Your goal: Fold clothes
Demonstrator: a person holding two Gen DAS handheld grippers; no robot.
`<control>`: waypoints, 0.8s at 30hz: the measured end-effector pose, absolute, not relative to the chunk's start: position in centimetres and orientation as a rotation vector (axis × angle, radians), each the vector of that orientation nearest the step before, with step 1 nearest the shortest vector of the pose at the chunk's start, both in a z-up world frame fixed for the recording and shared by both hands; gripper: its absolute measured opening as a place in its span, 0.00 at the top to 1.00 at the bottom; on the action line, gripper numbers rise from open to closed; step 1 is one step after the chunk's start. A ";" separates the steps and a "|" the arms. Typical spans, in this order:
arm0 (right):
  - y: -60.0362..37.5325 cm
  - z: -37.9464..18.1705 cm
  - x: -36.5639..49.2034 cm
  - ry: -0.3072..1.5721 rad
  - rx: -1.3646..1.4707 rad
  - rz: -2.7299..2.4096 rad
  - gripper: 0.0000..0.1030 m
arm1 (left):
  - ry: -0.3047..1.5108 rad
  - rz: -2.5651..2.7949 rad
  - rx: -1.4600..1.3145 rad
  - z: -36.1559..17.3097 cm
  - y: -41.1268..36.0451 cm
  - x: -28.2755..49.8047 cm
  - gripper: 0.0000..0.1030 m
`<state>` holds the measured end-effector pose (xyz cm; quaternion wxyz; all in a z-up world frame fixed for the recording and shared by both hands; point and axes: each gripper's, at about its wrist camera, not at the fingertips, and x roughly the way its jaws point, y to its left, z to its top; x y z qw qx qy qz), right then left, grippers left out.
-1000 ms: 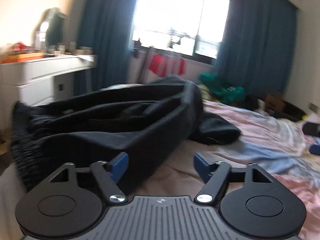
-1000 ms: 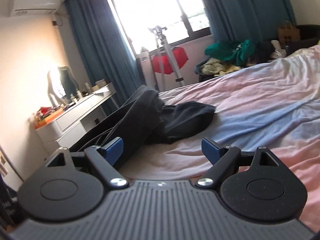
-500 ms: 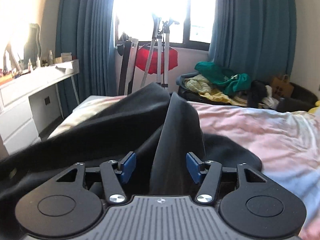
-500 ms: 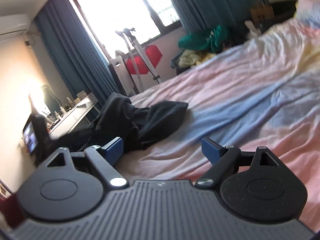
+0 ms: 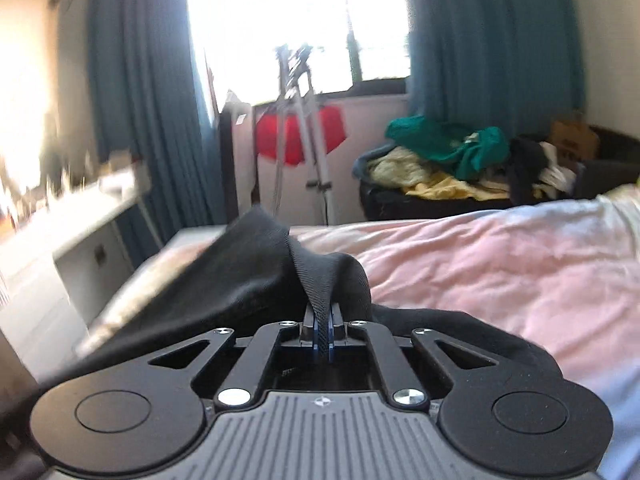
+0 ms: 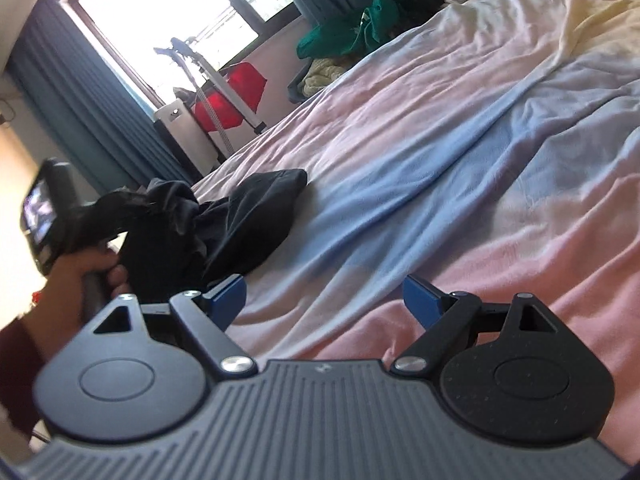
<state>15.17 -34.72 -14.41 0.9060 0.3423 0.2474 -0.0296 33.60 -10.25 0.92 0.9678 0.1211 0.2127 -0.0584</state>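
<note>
A: Starting nearest, what is seen at the left gripper [image 5: 323, 334]?

B: Its blue pads are pressed together on a fold of the black garment [image 5: 256, 280], which is lifted off the bed [image 5: 500, 264].

A: And the right gripper [image 6: 324, 298]?

B: Its fingers are spread wide, nothing between them, above the pastel bedsheet [image 6: 460, 160]. The garment's far end is left bunched on the sheet. Beyond, a clothes pile [image 5: 452, 160] and teal curtains [image 5: 492, 40] are seen.

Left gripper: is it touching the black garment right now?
Touching. The left wrist view shows the left gripper shut on a fold of the black garment, the fabric pinched between its blue pads.
</note>
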 end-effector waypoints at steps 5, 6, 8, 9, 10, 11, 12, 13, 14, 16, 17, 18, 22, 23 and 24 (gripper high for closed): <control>-34.1 -13.8 14.4 0.492 0.686 -0.048 0.16 | 0.358 -0.208 0.265 2.7 -10.0 24.8 0.97; -34.0 -13.6 14.1 0.485 0.676 -0.045 0.16 | 0.348 -0.226 0.269 3.0 -9.9 23.0 0.97; -33.7 -13.1 13.5 0.474 0.656 -0.037 0.16 | 0.354 -0.252 0.239 3.4 -9.0 19.5 0.97; -33.5 -12.8 13.2 0.468 0.646 -0.030 0.16 | 0.356 -0.259 0.226 3.2 -8.2 17.7 0.97; -33.3 -12.5 12.8 0.462 0.636 -0.022 0.16 | 0.359 -0.266 0.214 3.1 -7.3 15.8 0.97; -33.2 -12.2 12.5 0.458 0.630 -0.014 0.16 | 0.365 -0.271 0.199 2.9 -6.4 14.1 0.97; -33.0 -12.0 12.2 0.453 0.627 -0.002 0.16 | 0.379 -0.274 0.178 2.4 -5.4 12.5 0.97; -32.9 -11.8 11.9 0.447 0.624 0.011 0.16 | 0.394 -0.278 0.158 1.9 -4.4 11.0 0.97; -32.7 -11.5 11.6 0.441 0.622 0.024 0.16 | 0.408 -0.281 0.137 1.4 -3.4 9.4 0.97; -32.3 -11.2 10.9 0.431 0.614 0.058 0.16 | 0.433 -0.268 0.095 0.4 -1.4 7.1 0.97; -32.1 -11.1 10.7 0.429 0.611 0.077 0.16 | 0.438 -0.253 0.069 -0.2 -0.4 6.3 0.97; -31.8 -11.0 10.5 0.430 0.611 0.098 0.16 | 0.443 -0.238 0.027 -0.7 0.6 5.9 0.97; -31.1 -10.9 10.4 0.450 0.673 0.182 0.23 | 0.453 -0.198 -0.115 -2.0 3.7 5.1 0.97; -31.0 -10.9 10.9 0.457 0.702 0.200 0.23 | 0.447 -0.193 -0.137 -2.1 3.9 5.2 0.97; -30.9 -10.9 11.5 0.463 0.733 0.218 0.25 | 0.450 -0.191 -0.171 -2.0 4.2 5.5 0.97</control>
